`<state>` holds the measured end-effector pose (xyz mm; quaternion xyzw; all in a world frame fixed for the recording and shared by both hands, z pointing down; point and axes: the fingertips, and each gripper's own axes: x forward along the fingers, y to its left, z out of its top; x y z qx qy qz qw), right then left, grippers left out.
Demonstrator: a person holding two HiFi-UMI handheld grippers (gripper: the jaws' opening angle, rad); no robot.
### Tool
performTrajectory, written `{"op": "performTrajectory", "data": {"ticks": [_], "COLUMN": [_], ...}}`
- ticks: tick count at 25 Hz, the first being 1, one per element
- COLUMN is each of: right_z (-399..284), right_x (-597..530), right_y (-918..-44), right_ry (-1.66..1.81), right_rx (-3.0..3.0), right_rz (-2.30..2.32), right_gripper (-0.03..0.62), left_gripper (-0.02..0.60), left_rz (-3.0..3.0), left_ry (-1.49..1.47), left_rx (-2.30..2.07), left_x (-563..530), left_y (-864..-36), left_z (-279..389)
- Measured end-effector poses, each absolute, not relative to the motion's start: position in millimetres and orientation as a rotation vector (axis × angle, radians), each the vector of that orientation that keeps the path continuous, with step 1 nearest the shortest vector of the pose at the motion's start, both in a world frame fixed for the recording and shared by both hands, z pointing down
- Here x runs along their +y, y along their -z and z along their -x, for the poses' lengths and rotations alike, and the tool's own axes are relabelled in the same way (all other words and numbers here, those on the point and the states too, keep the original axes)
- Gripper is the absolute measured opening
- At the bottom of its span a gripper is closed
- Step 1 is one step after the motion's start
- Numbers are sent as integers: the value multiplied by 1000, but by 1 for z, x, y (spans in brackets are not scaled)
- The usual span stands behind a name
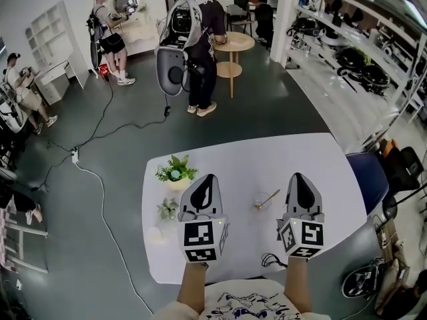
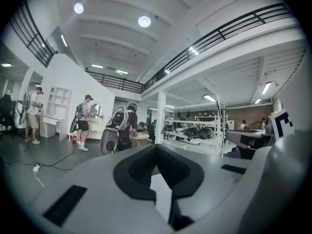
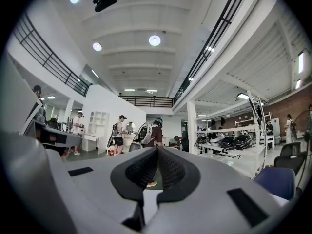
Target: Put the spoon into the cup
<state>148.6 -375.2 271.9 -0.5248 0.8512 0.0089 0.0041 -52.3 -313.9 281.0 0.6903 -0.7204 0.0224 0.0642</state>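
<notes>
In the head view a small clear glass cup (image 1: 260, 203) stands on the white table (image 1: 300, 155), between my two grippers. A gold spoon (image 1: 269, 197) leans in it, its handle sticking out to the upper right. My left gripper (image 1: 208, 177) is held left of the cup, jaws together and holding nothing. My right gripper (image 1: 298, 176) is held right of the cup, also shut and empty. Both gripper views look level across the room over the shut left gripper (image 2: 156, 147) and the shut right gripper (image 3: 157, 149); neither shows the cup or spoon.
A potted green plant (image 1: 177, 172) and a smaller one (image 1: 168, 209) stand on the table's left part. A black cable (image 1: 270, 261) lies at the near edge. A blue chair (image 1: 368, 179) is by the table's right side. People stand farther back in the room.
</notes>
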Motion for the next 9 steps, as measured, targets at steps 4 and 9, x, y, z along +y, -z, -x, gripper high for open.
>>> {"op": "performTrajectory", "data": {"ticks": [4,9], "right_z": [-150,-146], "right_x": [-382,-377], "right_y": [-267,-265], "right_ry": [-18,-20], "right_rx": [2672,2672], "right_rz": [1650,1647], "right_gripper": [11,11], "left_gripper": [14,14], "left_rz": [-2078,-2078], "left_ry": [-76,-73], "left_rx": [-2175,-2178], "left_x": [-320,-316], "left_y": [-274,-272], "left_z": [52,55]}}
